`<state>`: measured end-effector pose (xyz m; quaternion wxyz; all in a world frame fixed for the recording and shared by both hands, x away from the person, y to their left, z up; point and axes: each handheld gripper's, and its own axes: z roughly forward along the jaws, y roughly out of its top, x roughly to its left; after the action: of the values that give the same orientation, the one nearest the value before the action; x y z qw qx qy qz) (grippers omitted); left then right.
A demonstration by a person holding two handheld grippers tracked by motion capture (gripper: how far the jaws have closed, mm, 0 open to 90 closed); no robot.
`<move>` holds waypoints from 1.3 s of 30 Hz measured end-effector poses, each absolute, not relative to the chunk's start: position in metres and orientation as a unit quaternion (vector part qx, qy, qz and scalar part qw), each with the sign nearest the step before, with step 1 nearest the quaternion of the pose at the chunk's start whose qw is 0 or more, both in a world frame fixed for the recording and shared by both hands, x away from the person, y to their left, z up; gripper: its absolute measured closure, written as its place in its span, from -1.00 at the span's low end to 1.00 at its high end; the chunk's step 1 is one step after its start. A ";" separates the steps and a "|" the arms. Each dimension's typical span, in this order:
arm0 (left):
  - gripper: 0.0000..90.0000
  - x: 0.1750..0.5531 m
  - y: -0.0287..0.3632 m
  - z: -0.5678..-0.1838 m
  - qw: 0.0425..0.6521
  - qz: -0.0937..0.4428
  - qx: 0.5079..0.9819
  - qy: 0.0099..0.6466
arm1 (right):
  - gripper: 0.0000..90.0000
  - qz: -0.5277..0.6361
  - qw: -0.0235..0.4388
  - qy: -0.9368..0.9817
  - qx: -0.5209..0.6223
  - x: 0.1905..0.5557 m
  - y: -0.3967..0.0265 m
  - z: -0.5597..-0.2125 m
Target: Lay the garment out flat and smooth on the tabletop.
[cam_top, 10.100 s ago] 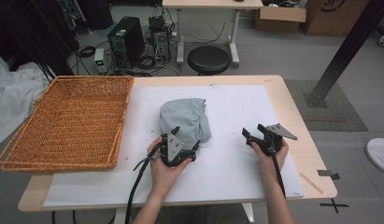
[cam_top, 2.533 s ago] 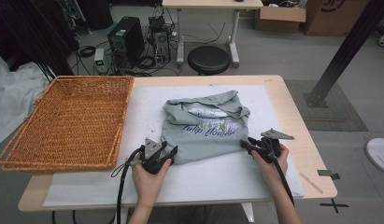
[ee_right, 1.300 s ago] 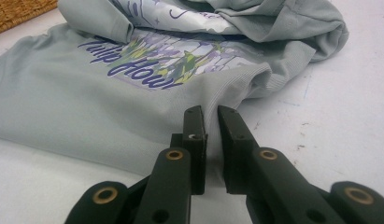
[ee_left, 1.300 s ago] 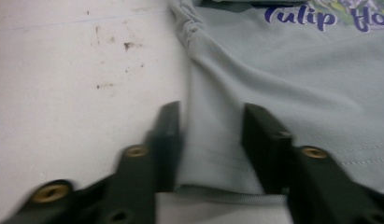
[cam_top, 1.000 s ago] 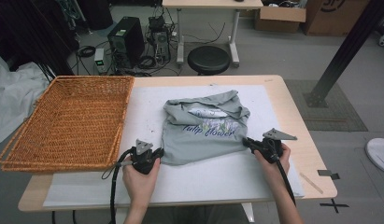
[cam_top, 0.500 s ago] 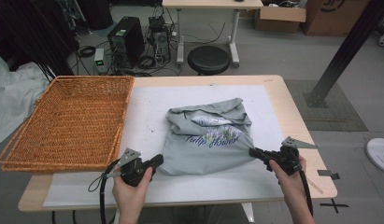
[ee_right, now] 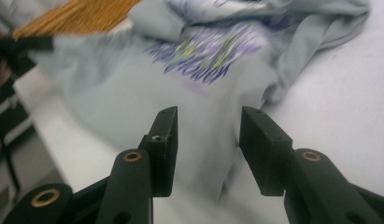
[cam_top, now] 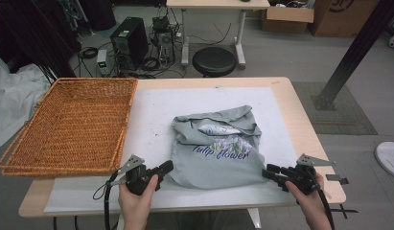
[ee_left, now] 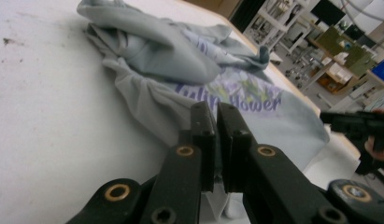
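Two grippers work at the near edge of a wooden table [cam_top: 300, 124] covered by a white mat [cam_top: 151, 129]. On the table's left side sits a wicker basket [cam_top: 70, 127], its near rim level with the left hand. Beyond the table the room holds a black stool [cam_top: 214, 61], a computer tower [cam_top: 129, 44] with cables on the grey floor, a second desk [cam_top: 214, 5], cardboard boxes [cam_top: 288, 13] and a dark slanting post [cam_top: 353, 52]; white cloth [cam_top: 15, 103] hangs at the far left. A grey shirt [cam_top: 218, 146] printed "tulip flower" lies spread on the mat right of centre, its top bunched and folded, its bottom hem close to the near edge. The left gripper [cam_top: 165, 167] sits at the shirt's near left corner; in the left gripper view its jaws are pressed together with a fold of the grey fabric [ee_left: 217, 196] pinched between them, so it is clamped on the shirt. The right gripper [cam_top: 270, 171] lies just beside the near right corner; its jaws have just been opening and stand apart in the right gripper view [ee_right: 206, 140], with the shirt's corner lying on the mat between and below them, neither pad pressing on it.
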<state>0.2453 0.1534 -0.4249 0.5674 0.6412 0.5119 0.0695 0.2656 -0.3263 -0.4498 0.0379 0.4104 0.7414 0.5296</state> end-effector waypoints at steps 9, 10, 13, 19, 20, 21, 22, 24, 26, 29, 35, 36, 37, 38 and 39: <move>0.91 0.258 0.153 -0.420 0.599 0.053 0.607 0.520 | 0.69 0.468 0.061 0.812 0.344 0.260 -0.318 -0.460; 0.92 0.260 0.153 -0.419 0.601 0.055 0.604 0.521 | 0.81 0.468 0.057 0.812 0.345 0.262 -0.318 -0.458; 0.91 0.266 0.154 -0.415 0.607 0.064 0.592 0.525 | 0.91 0.501 0.037 0.796 0.339 0.267 -0.318 -0.451; 0.91 0.279 0.157 -0.416 0.605 0.082 0.579 0.540 | 0.92 0.597 -0.043 0.703 0.383 0.291 -0.327 -0.437; 0.91 0.281 0.158 -0.417 0.604 0.086 0.576 0.544 | 0.92 0.601 -0.046 0.691 0.400 0.296 -0.329 -0.437; 0.91 0.284 0.159 -0.418 0.602 0.087 0.575 0.547 | 0.92 0.600 -0.042 0.684 0.414 0.301 -0.330 -0.436; 0.91 0.286 0.160 -0.420 0.602 0.089 0.572 0.550 | 0.92 0.599 -0.034 0.679 0.423 0.305 -0.331 -0.436; 0.91 0.291 0.160 -0.423 0.595 0.096 0.574 0.555 | 0.91 0.597 -0.020 0.667 0.445 0.314 -0.331 -0.438; 0.91 0.294 0.159 -0.427 0.588 0.104 0.575 0.559 | 0.90 0.593 0.005 0.665 0.453 0.321 -0.328 -0.438; 0.91 0.300 0.156 -0.432 0.582 0.112 0.575 0.565 | 0.75 0.574 0.037 0.674 0.463 0.331 -0.321 -0.442; 0.91 0.305 0.152 -0.438 0.574 0.122 0.574 0.570 | 0.37 0.541 0.070 0.683 0.485 0.333 -0.314 -0.448; 0.90 0.305 0.152 -0.438 0.574 0.122 0.575 0.570 | 0.36 0.542 0.080 0.681 0.486 0.328 -0.315 -0.446; 0.90 0.305 0.152 -0.438 0.573 0.123 0.575 0.570 | 0.37 0.543 0.086 0.682 0.483 0.323 -0.317 -0.444; 0.90 0.305 0.152 -0.438 0.573 0.124 0.576 0.570 | 0.37 0.546 0.093 0.681 0.479 0.317 -0.318 -0.443; 0.90 0.305 0.152 -0.438 0.572 0.124 0.576 0.570 | 0.36 0.546 0.097 0.684 0.474 0.312 -0.319 -0.442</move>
<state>0.3049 0.1523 -0.4375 0.5724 0.5758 0.5704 0.1241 0.3117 -0.3191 -0.4418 0.0974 0.4745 0.6839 0.5456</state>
